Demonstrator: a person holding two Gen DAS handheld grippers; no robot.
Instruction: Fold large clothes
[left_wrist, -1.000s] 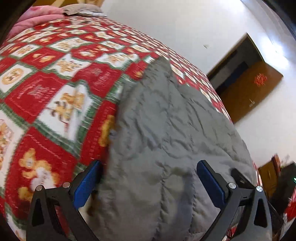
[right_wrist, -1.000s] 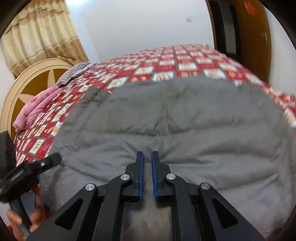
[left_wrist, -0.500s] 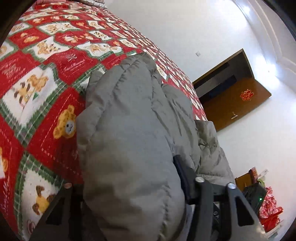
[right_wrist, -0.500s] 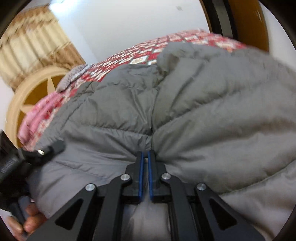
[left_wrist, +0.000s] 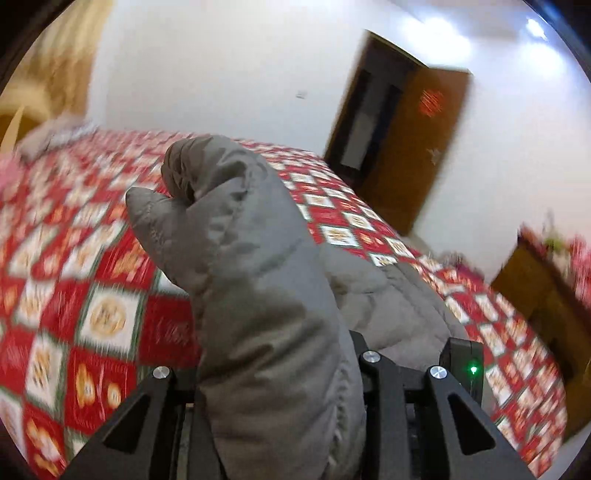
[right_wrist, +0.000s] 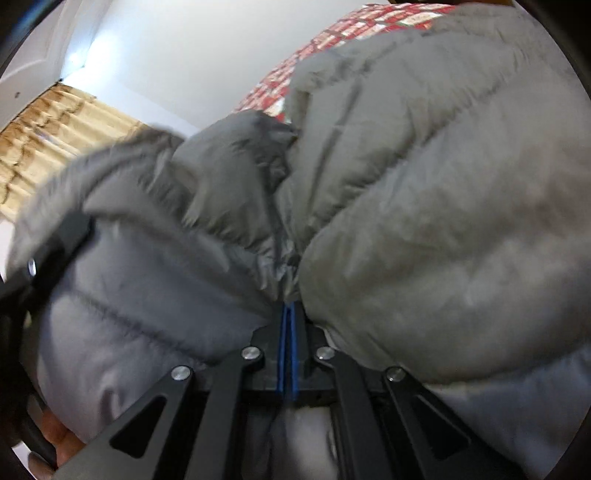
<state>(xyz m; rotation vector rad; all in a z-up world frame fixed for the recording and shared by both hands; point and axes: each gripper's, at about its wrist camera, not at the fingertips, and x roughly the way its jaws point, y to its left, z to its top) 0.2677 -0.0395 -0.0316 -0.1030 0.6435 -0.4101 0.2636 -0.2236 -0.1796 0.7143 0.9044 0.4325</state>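
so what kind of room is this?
Most likely a home bedroom: a bed under a red patchwork quilt, a wooden door in the white wall, and tan curtains near the bed's head.

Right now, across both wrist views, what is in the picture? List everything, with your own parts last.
jacket: one, grey, puffy, lifted off the bed by both grippers
bedspread: one, red and white checks, covering the bed
door: one, brown, open, far wall
curtain: one, tan, left of the right wrist view
cabinet: one, brown, right of the bed
left gripper: black, shut on jacket
right gripper: black, blue pads, shut on jacket
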